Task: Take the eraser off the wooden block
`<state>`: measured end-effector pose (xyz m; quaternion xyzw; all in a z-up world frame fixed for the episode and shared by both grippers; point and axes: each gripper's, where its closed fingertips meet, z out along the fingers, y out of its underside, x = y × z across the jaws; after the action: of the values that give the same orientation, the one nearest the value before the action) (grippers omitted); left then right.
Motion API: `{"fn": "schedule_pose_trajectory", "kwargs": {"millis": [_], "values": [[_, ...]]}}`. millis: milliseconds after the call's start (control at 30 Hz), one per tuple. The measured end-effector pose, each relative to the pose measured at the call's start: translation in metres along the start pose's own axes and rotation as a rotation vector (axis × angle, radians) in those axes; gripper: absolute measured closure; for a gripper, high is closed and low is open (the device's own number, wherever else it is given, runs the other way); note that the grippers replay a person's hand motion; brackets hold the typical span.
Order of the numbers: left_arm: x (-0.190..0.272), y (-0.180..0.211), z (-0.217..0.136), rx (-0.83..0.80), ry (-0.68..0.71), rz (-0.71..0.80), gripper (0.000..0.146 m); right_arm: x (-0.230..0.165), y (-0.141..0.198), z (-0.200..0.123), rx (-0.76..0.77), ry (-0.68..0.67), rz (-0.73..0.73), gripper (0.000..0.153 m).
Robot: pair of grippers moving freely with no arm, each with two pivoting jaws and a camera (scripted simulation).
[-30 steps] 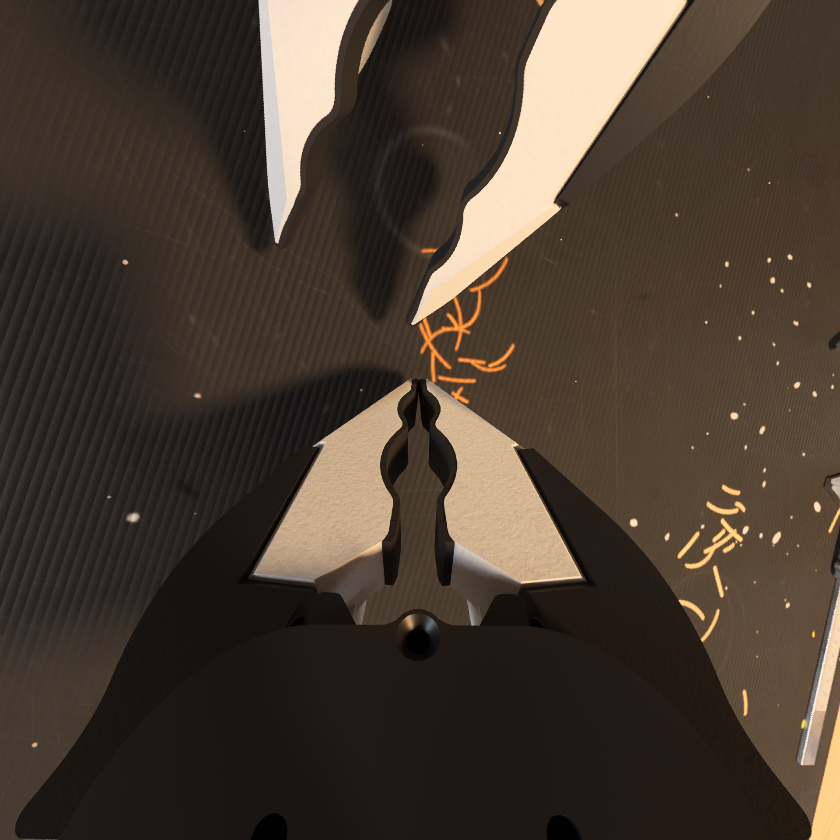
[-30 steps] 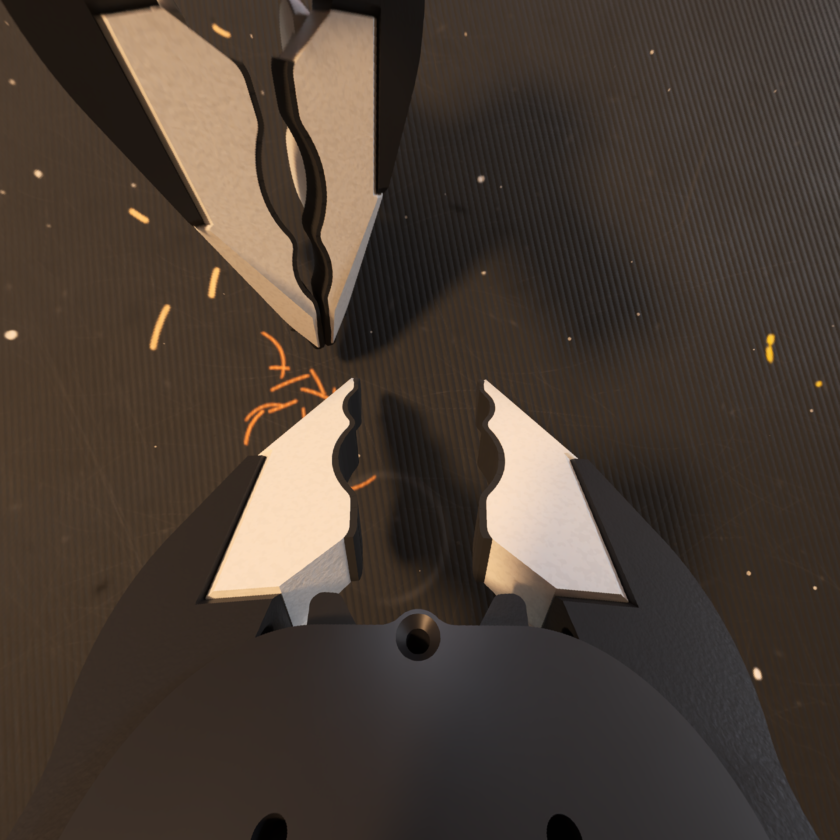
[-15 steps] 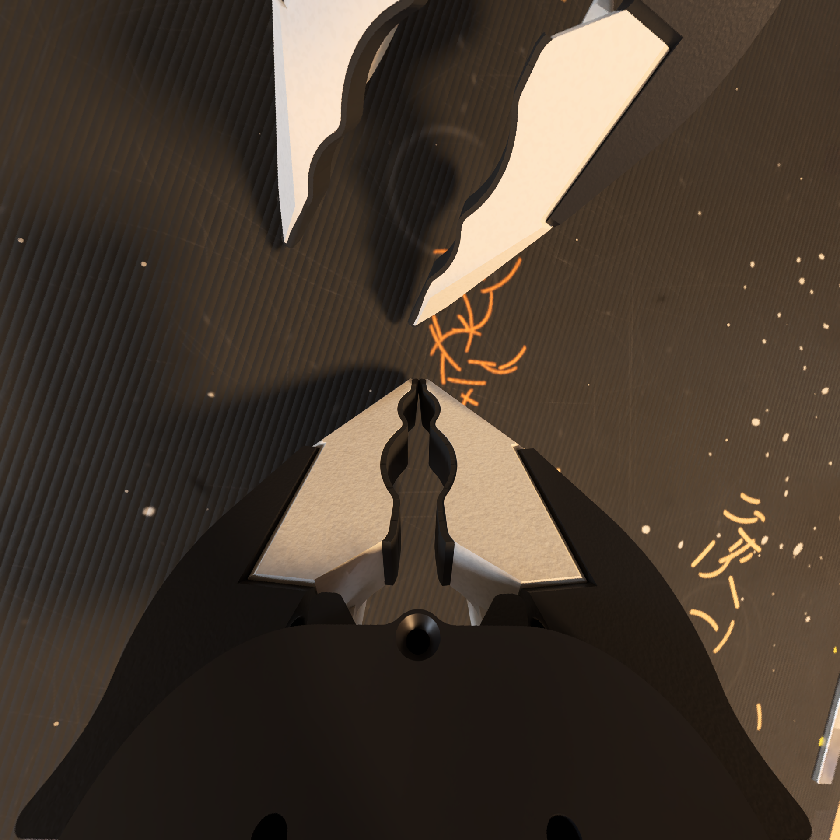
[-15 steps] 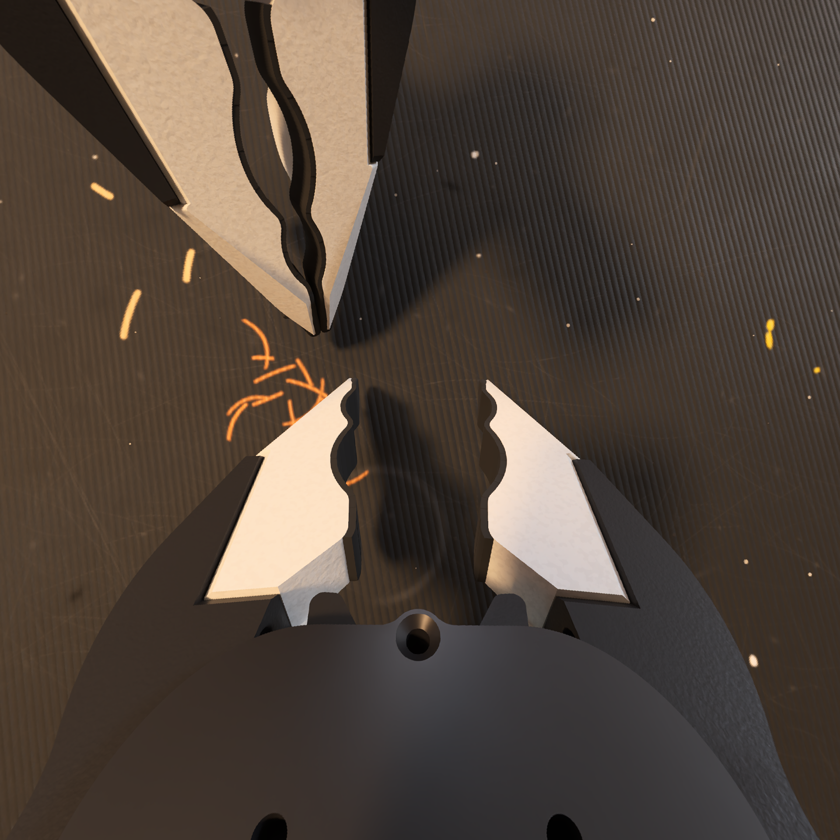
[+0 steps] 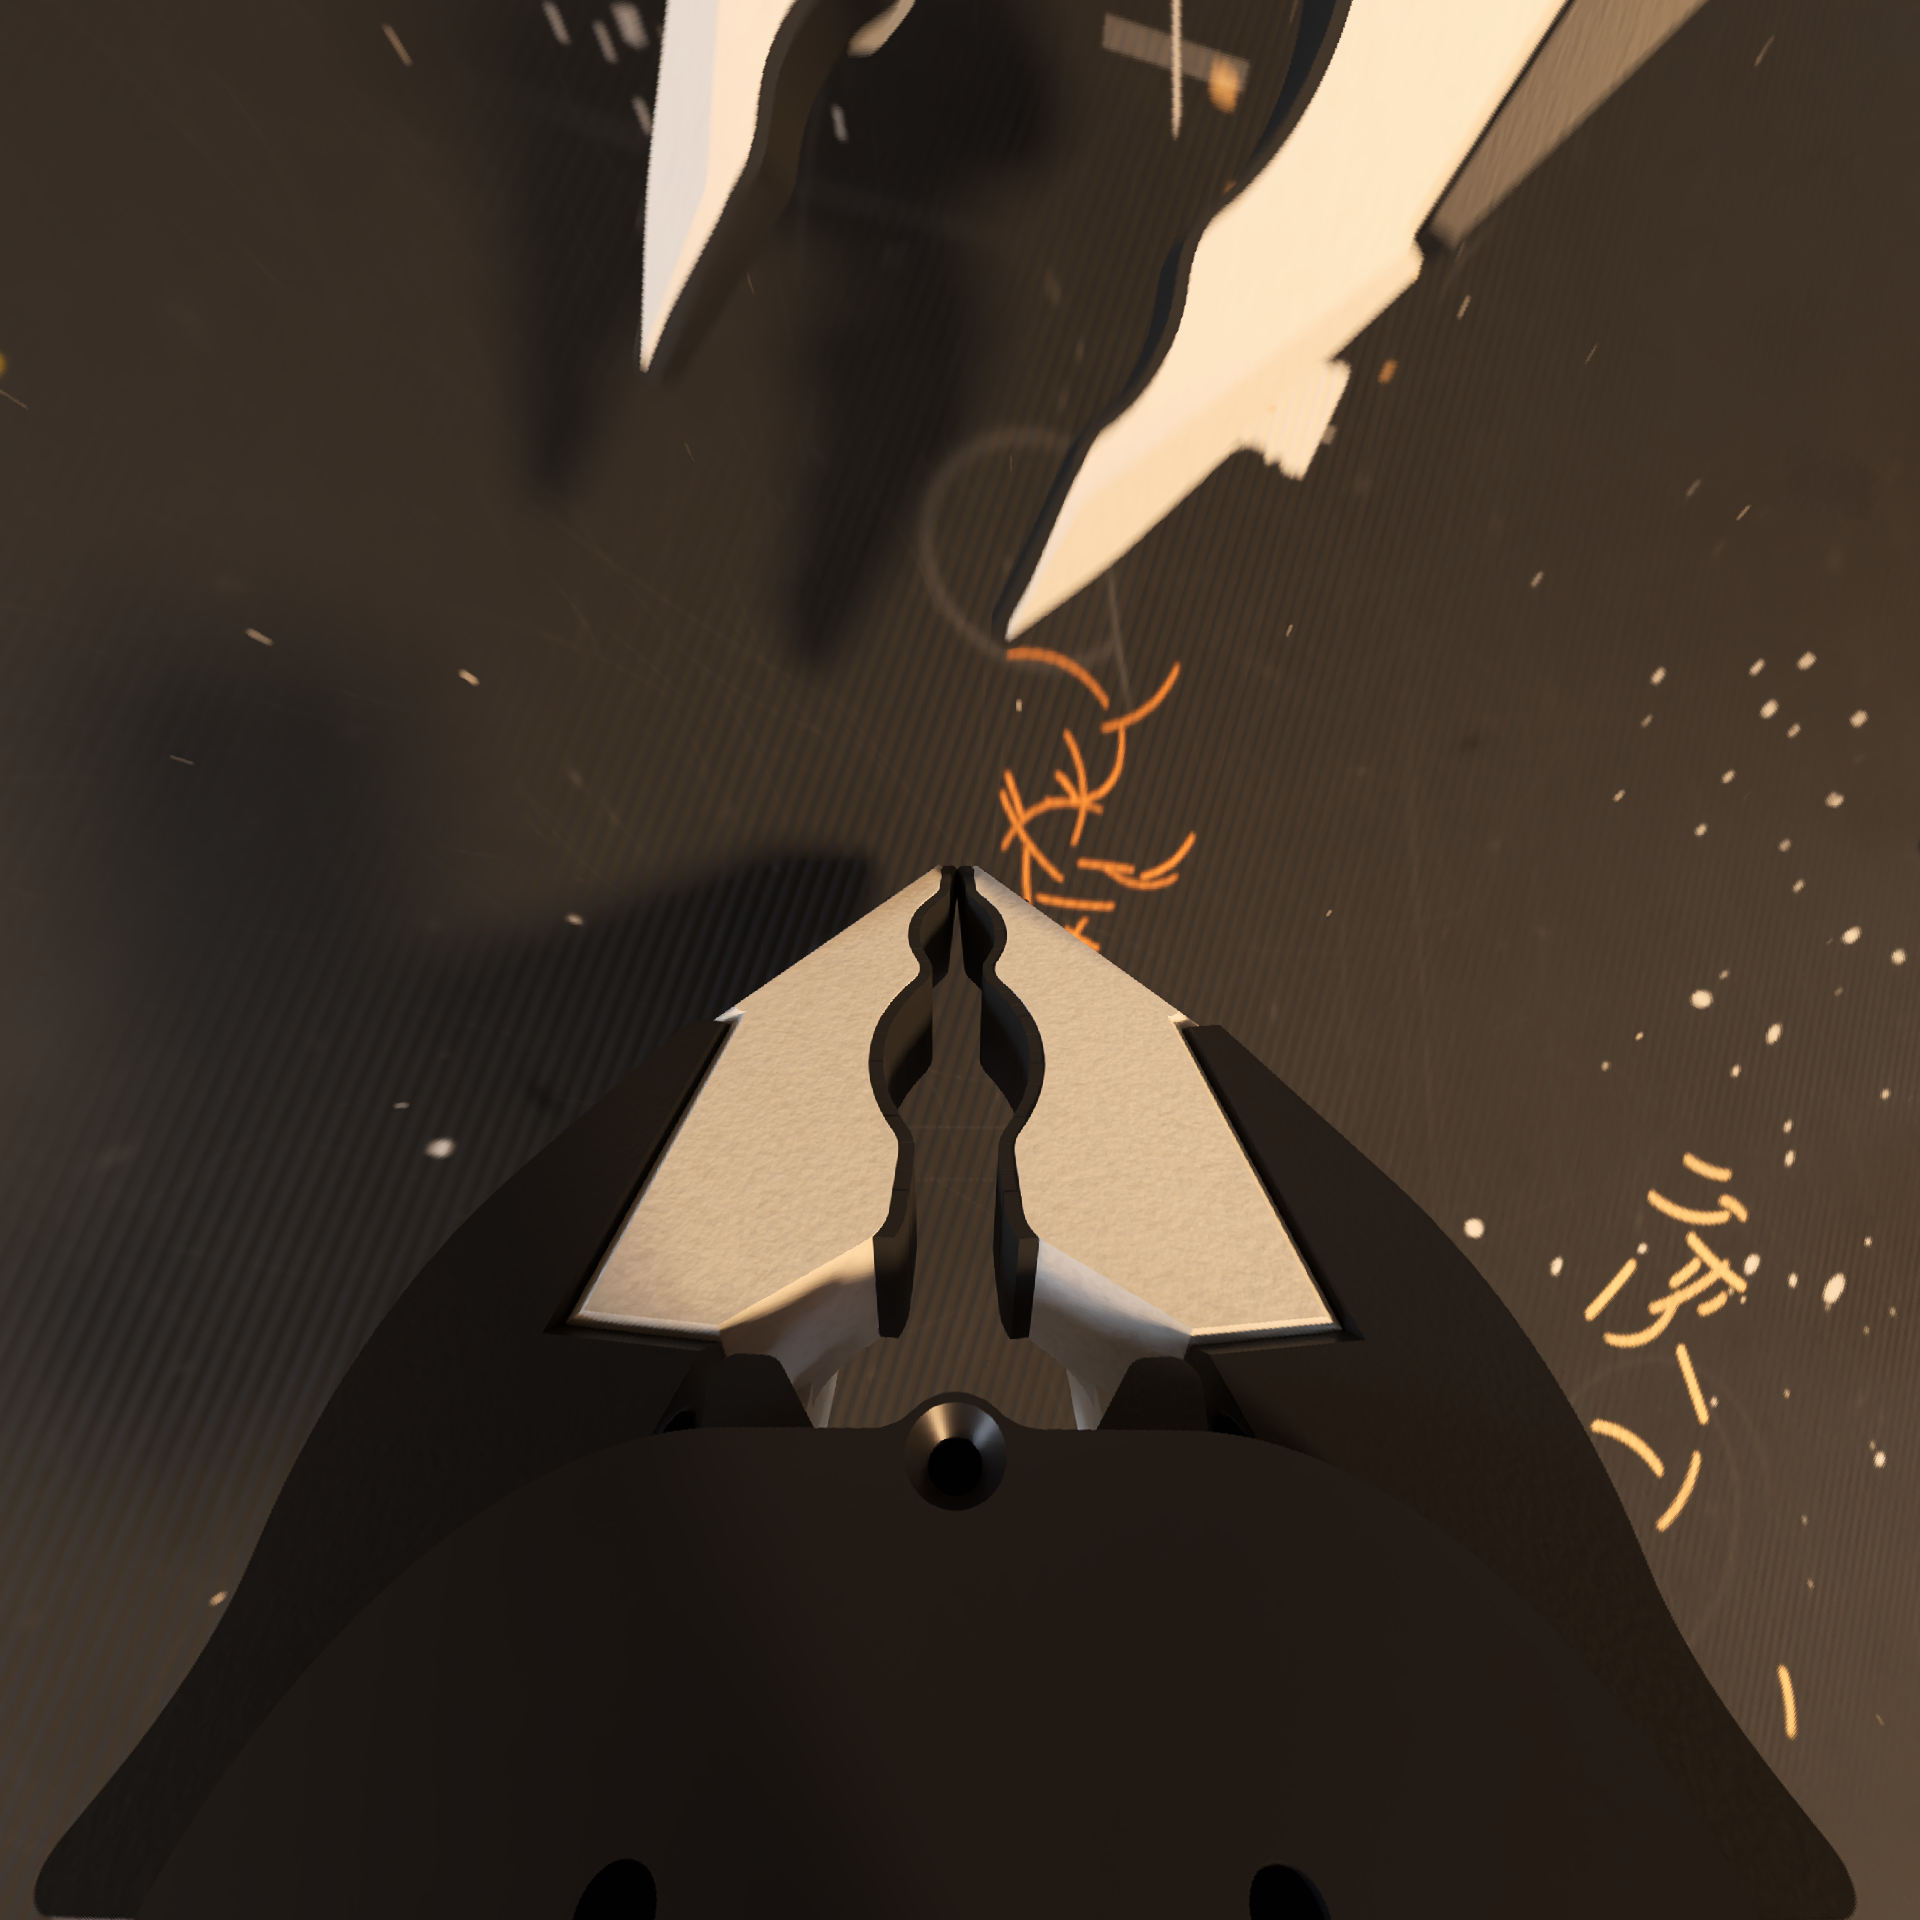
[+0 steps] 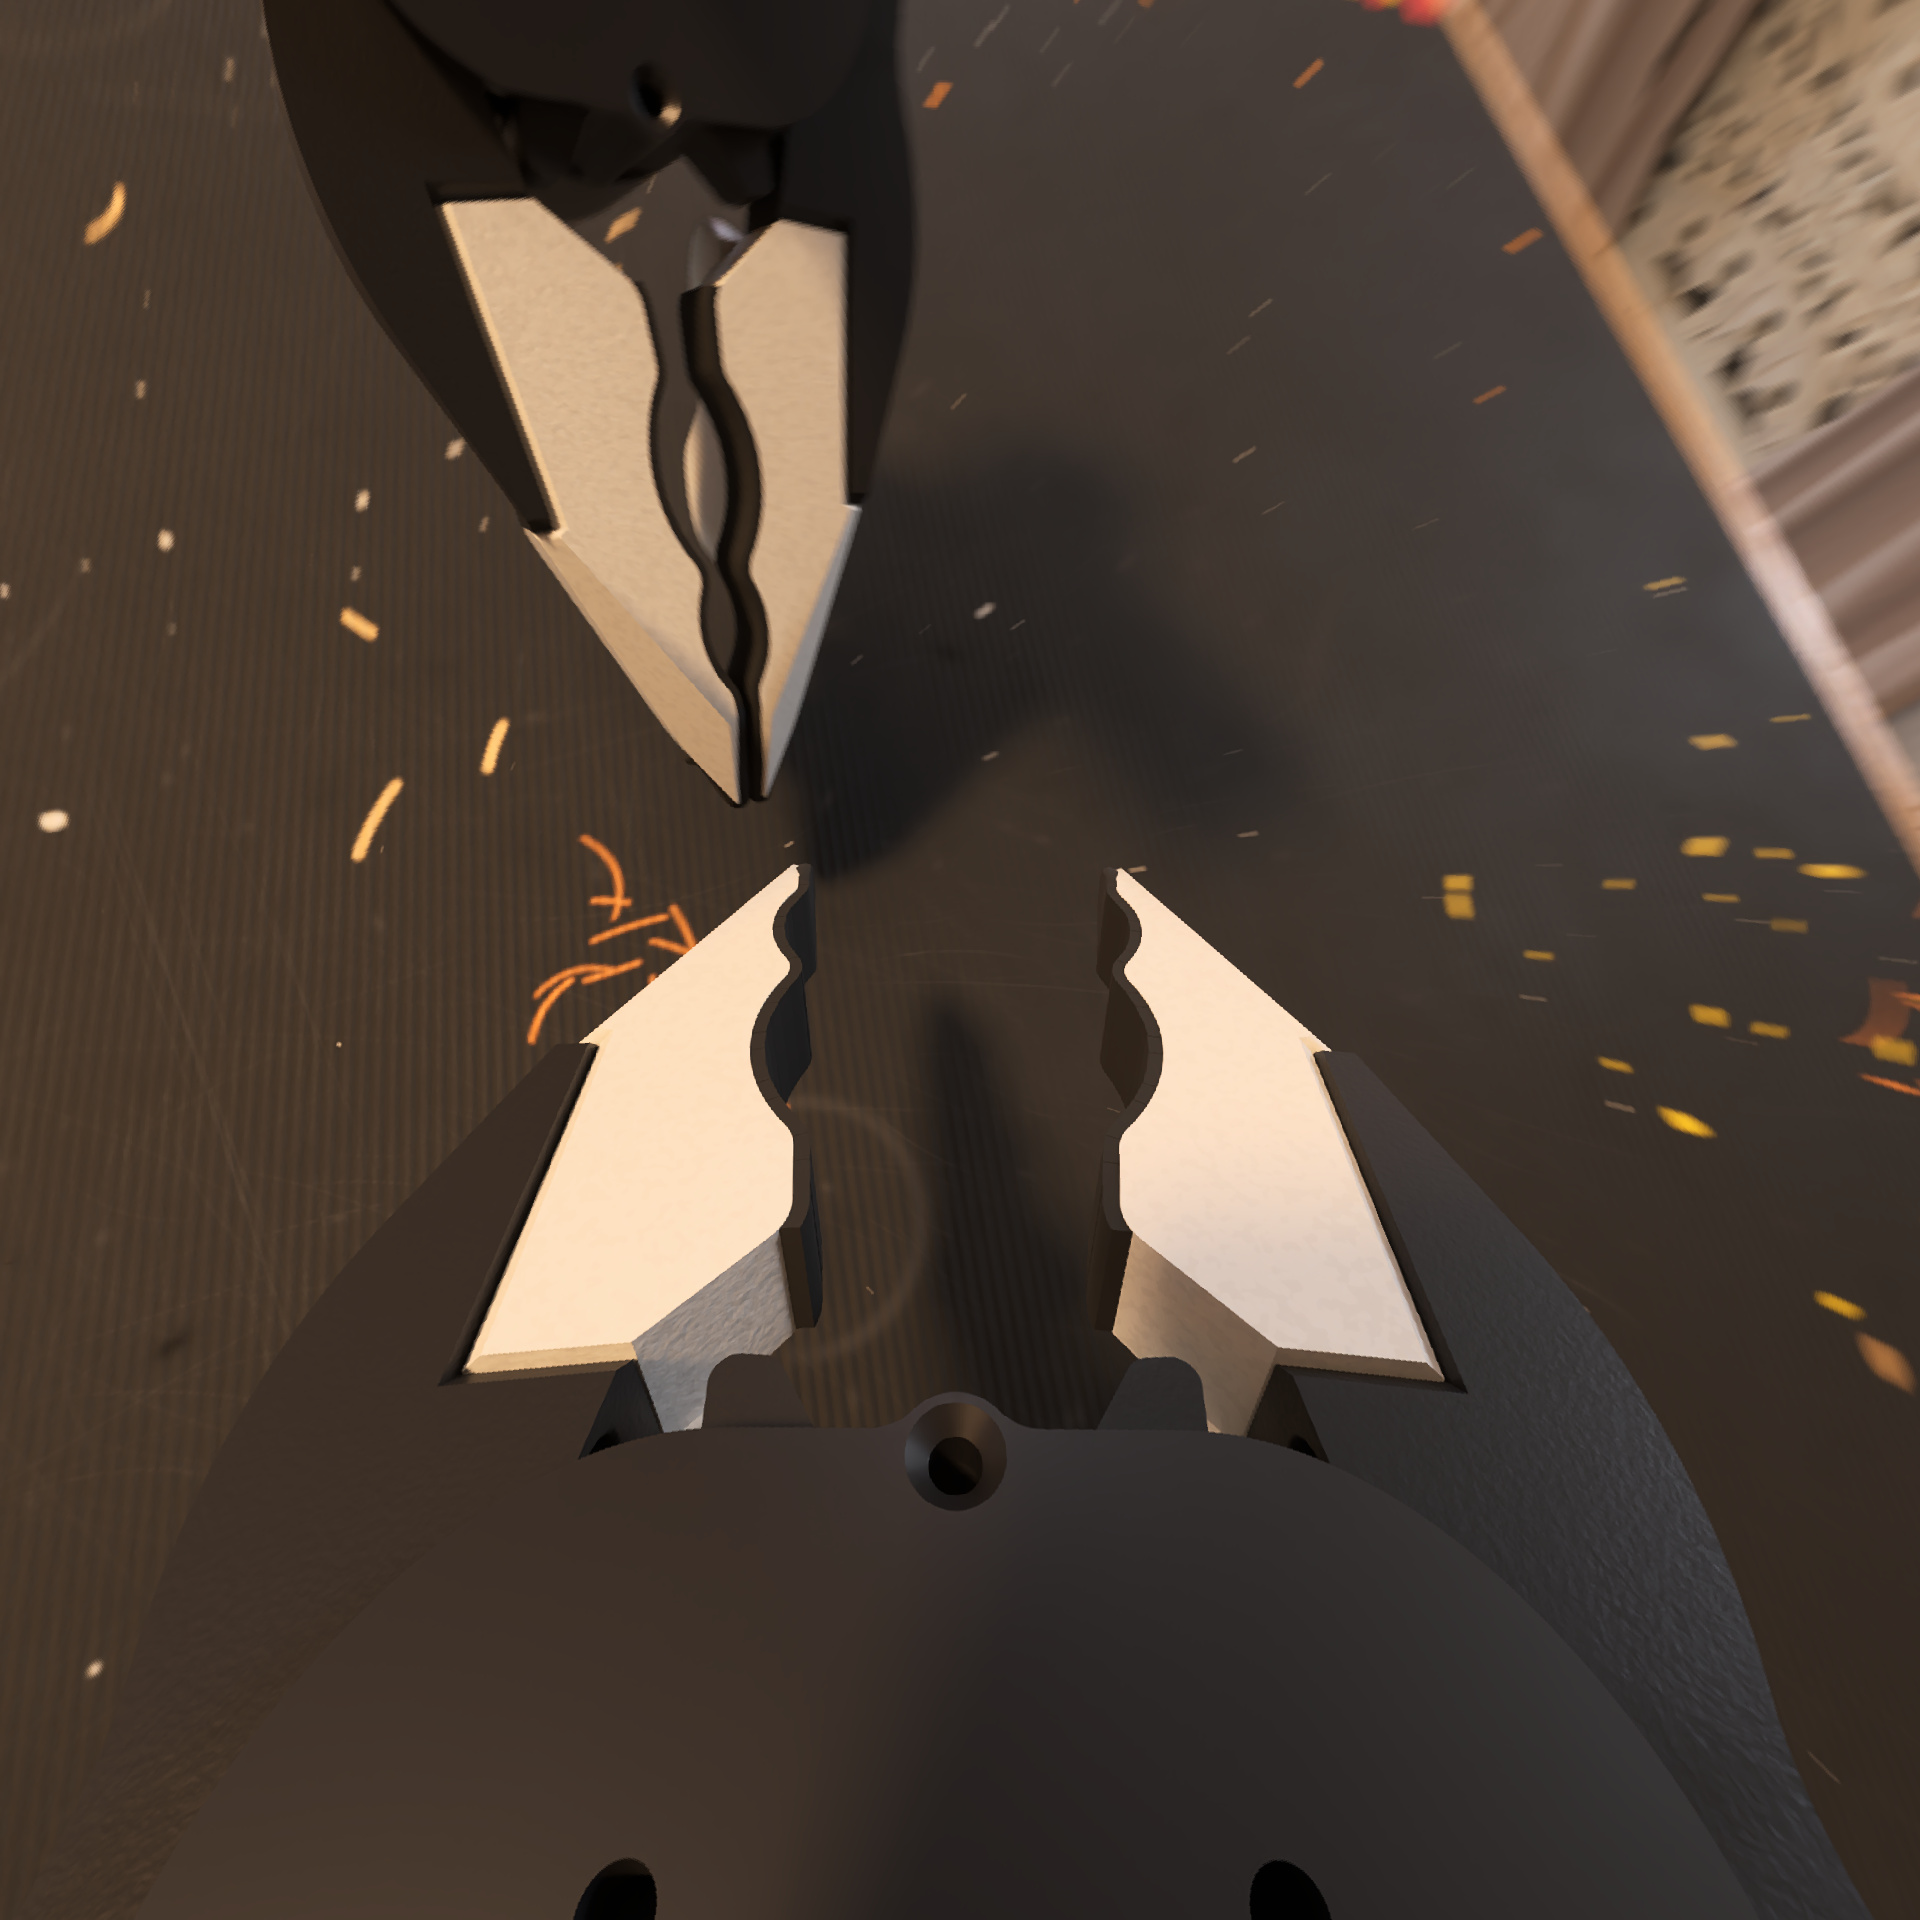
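From my left camera, my left claw point(image 5: 956, 883) points forward and down over the dark ribbed counter point(image 5: 312, 727), its two pale fingers pressed together at the tips with nothing between them. Just ahead and a little right of those tips lies a tangle of orange squiggles point(image 5: 1091, 800) marked on the counter. Facing me from the top of that view is my right claw point(image 5: 831, 499), fingers spread wide apart, its nearer fingertip close above the squiggles.

From my right camera, the right claw point(image 6: 956, 883) is held low over the counter point(image 6: 1351, 520), fingers apart and empty, only bare surface and shadow in the gap. The left claw point(image 6: 750, 795) comes in from the top, tilted slightly, tips meeting in a point just beyond my left fingertip. The two claws sit nose to nose, near but not touching. Pale and yellow flecks point(image 6: 1704, 852) scatter across the counter, and a wooden edge point(image 6: 1662, 343) runs along the upper right.

I cannot see the eraser or the wooden block in either view.
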<state>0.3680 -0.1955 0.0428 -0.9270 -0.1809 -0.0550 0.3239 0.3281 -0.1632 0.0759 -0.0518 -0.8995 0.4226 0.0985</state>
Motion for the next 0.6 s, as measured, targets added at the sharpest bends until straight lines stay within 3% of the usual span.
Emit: {"fn": "schedule_pose_trajectory", "kwargs": {"millis": [100,167,267,433,533,600], "values": [[0.0,-0.025,-0.035,0.164,-0.043,0.033,0.146,0.023,-0.017,-0.053,0.042,0.13,0.018,0.099],[0.003,-0.043,-0.067,0.294,-0.093,0.074,0.146,0.038,-0.009,-0.094,-0.008,0.222,0.076,0.099],[0.013,-0.067,-0.121,0.502,-0.171,0.163,0.143,0.052,0.017,-0.157,-0.081,0.355,0.189,0.098],[0.03,-0.084,-0.204,0.846,-0.355,0.259,0.122,0.057,0.063,-0.257,-0.08,0.576,0.367,0.099],[0.041,-0.084,-0.243,1.042,-0.444,0.303,0.121,0.049,0.107,-0.296,-0.157,0.672,0.489,0.099],[0.048,-0.082,-0.261,1.108,-0.444,0.289,0.122,0.039,0.129,-0.303,-0.165,0.641,0.556,0.098]]}}
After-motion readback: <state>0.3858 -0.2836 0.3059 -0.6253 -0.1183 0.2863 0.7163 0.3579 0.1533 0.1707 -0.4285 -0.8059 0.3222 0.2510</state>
